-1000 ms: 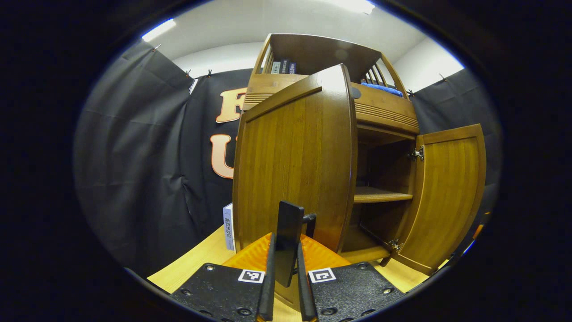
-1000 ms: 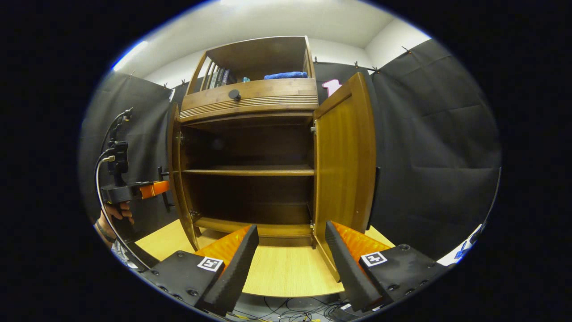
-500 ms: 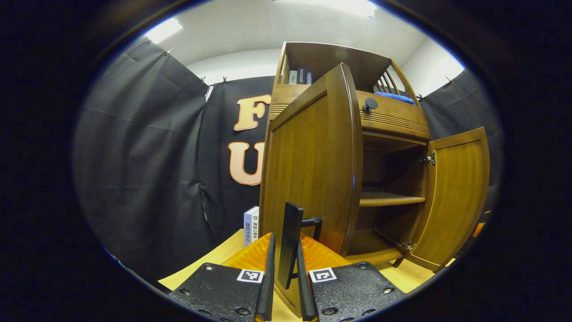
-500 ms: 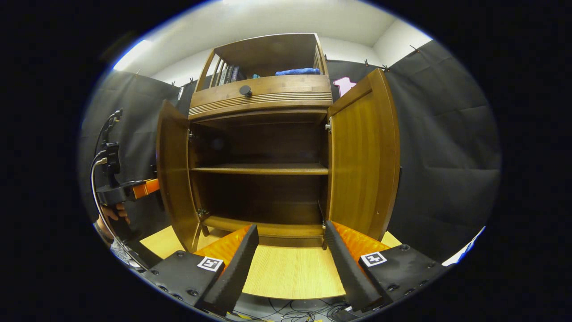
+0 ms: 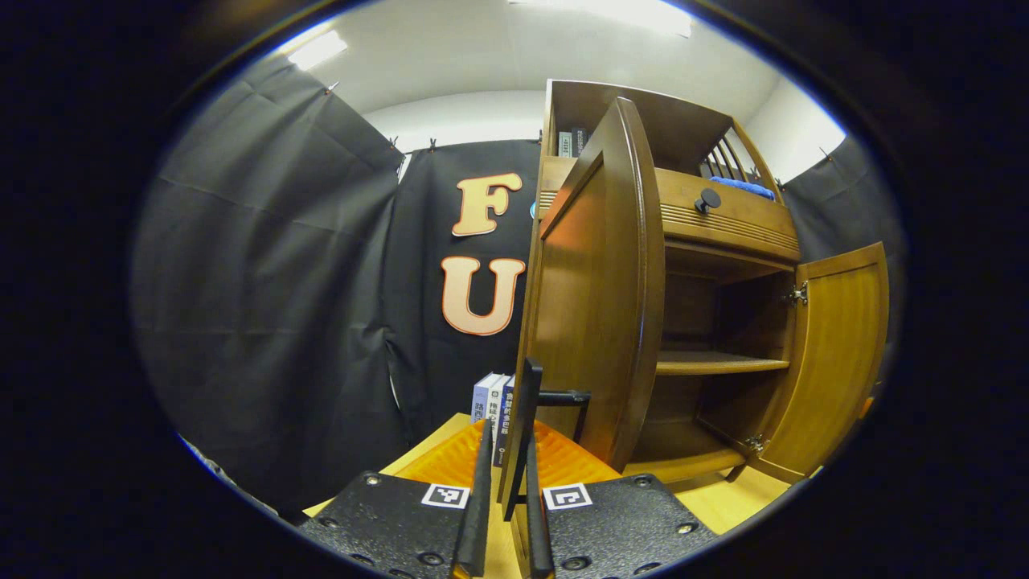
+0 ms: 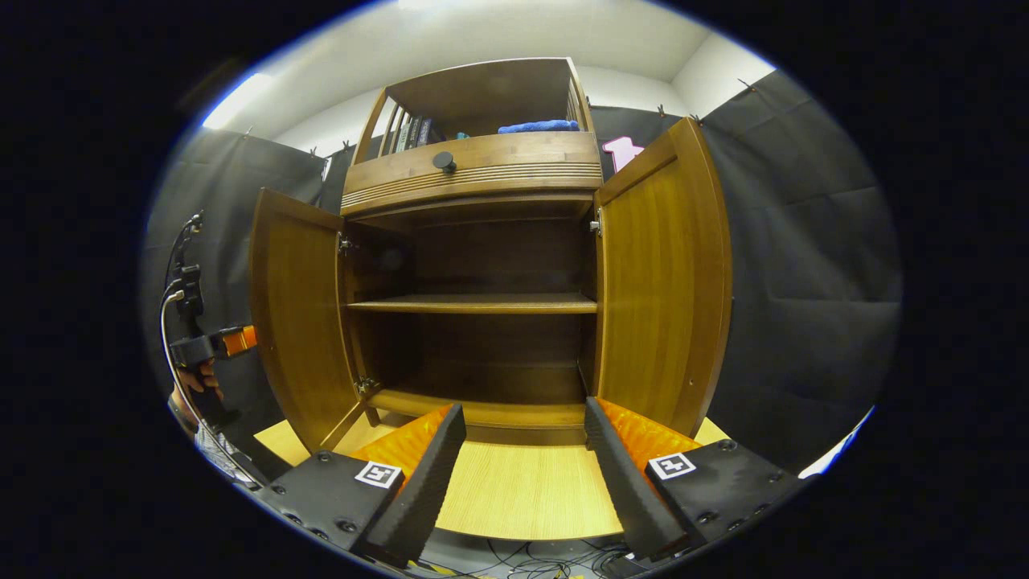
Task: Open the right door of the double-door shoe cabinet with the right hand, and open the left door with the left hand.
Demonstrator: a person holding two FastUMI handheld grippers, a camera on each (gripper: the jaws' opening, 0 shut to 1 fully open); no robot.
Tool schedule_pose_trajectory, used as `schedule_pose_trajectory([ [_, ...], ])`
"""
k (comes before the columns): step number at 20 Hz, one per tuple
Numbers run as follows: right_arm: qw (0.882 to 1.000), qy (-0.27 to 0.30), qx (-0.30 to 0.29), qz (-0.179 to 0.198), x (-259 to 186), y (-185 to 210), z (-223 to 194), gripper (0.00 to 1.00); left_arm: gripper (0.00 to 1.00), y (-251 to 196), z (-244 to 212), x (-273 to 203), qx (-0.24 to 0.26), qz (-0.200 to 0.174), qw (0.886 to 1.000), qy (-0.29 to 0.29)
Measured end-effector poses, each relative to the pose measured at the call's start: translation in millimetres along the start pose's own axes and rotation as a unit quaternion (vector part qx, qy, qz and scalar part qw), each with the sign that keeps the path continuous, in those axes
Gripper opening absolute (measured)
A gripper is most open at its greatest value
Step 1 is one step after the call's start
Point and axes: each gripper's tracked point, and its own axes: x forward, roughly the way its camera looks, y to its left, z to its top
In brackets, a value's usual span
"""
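The right gripper view faced the shoe cabinet (image 6: 474, 169) head-on, with the left door (image 6: 297, 314) and the right door (image 6: 663, 273) both swung out to either side and the dark interior open between them. A single flat shelf (image 6: 474, 304) crossed the inside. The right gripper (image 6: 522, 458) hung in front of the cabinet with its fingers spread wide and nothing between them, above the pale wooden tabletop (image 6: 514, 490). At the far left of that view a hand (image 6: 193, 382) held the left gripper (image 6: 213, 346) beside the left door.

The left gripper view looked along the left door (image 5: 599, 297) nearly edge-on, showing its curved, glossy wood-grain face. There the left gripper (image 5: 505, 515) had its fingers drawn narrow, pinching the slim dark bar handle (image 5: 526, 418) that stood off the door on a short bracket. Behind the door a few upright books (image 5: 492, 406) stood on the tabletop against the cloth wall. A round dark knob (image 5: 707, 199) sat on the ribbed drawer front above the opening, and a blue cloth (image 5: 744, 186) lay on the railed top shelf
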Motion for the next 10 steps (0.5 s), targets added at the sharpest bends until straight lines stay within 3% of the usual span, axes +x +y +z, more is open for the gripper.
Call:
schedule_pose_trajectory([
  [4,1.0,0.005,-0.001,0.005,1.9,1.7,-0.4,0.97,0.2,16.3,2.4,6.3,-0.01,-0.032,0.999,0.003],
  [7,1.0,0.008,-0.001,0.007,3.4,2.1,-1.5,1.0,0.2,25.2,4.2,9.2,-0.006,-0.06,0.998,0.003],
  [8,1.0,0.008,0.0,0.007,3.0,2.2,-1.7,1.0,0.27,29.6,3.7,9.2,-0.008,-0.071,0.997,0.003],
  [10,1.0,0.008,0.001,0.009,2.9,3.1,-1.1,0.96,0.27,37.6,4.1,12.2,-0.018,-0.083,0.996,0.002],
])
